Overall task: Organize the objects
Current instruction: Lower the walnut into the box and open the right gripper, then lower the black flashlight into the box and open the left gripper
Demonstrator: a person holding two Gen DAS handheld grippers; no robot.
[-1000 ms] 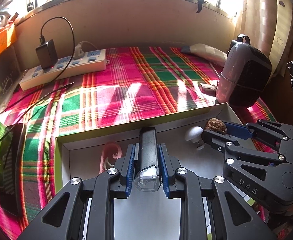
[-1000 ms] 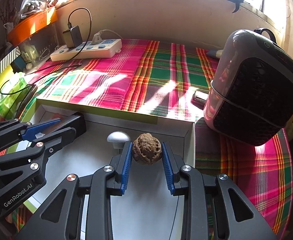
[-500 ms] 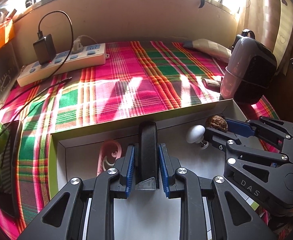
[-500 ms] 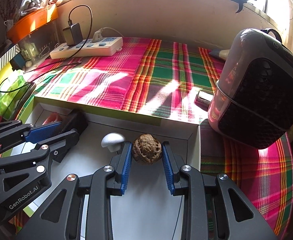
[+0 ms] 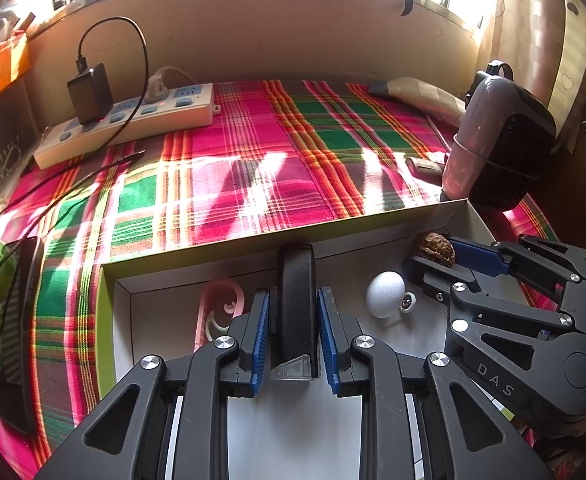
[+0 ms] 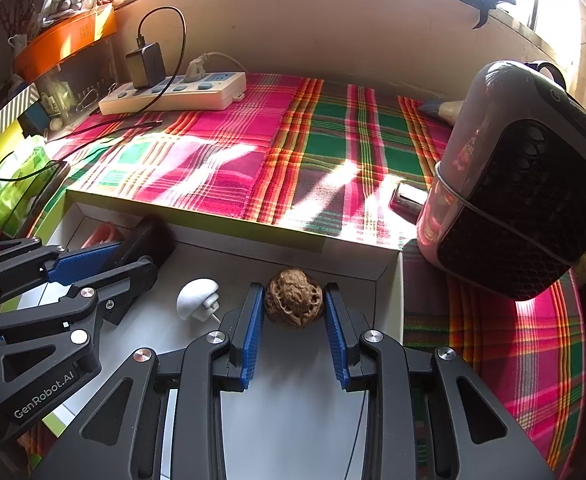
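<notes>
A shallow white box (image 5: 213, 250) with a green rim lies on the plaid cloth. My left gripper (image 5: 294, 296) is shut on a black bar-shaped light (image 5: 297, 300), its clear lens end toward the camera and its far end at the box's back wall. In the right wrist view my right gripper (image 6: 294, 292) is shut on a brown walnut (image 6: 294, 302) low over the box's right back corner. Inside the box lie a white knob (image 5: 385, 294) and a pink hook (image 5: 217, 308). The right gripper (image 5: 445, 256) with the walnut (image 5: 433, 245) also shows at the right of the left wrist view.
A grey and black heater (image 6: 525, 184) stands just right of the box. A white power strip (image 5: 129, 124) with a black charger sits at the back left, cables trailing forward. A dark phone (image 5: 17, 328) and green bag lie left. A small dark case (image 5: 425, 167) lies by the heater.
The black light's clear end has sunk lower between the left pads and now points down toward the box floor. The walnut stays gripped as before.
</notes>
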